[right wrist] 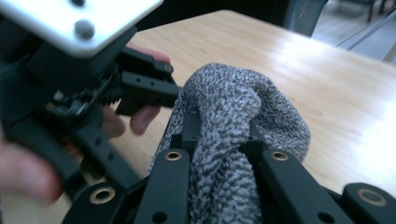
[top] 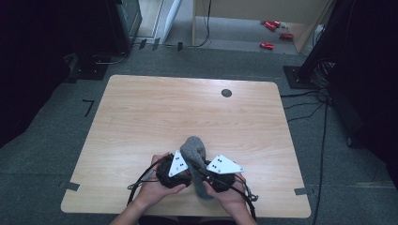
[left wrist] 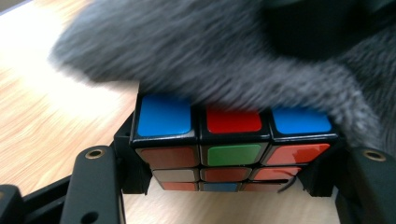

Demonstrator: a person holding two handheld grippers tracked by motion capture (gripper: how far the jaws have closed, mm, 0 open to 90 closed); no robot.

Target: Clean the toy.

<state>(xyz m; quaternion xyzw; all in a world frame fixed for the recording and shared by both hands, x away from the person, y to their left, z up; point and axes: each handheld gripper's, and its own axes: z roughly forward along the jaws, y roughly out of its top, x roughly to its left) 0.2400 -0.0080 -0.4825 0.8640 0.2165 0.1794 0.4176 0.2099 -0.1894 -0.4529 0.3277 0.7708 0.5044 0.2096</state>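
A scrambled colour cube (left wrist: 231,140) sits between the jaws of my left gripper (left wrist: 231,161), which is shut on its two sides. A fuzzy grey cloth (left wrist: 210,51) lies over the cube's top. My right gripper (right wrist: 219,135) is shut on that cloth (right wrist: 275,116), and a bunched fold stands up between its jaws. The left gripper (right wrist: 140,88) sits close on the left in the right gripper view, touching the cloth. In the high view both grippers, left (top: 184,171) and right (top: 207,174), meet near the table's front edge with the cloth (top: 195,151) rising between them.
The wooden table (top: 187,108) has a small black disc (top: 226,93) near its far edge. Cables (top: 324,122) run on the floor at the right. Red objects (top: 272,26) lie on the floor far behind the table.
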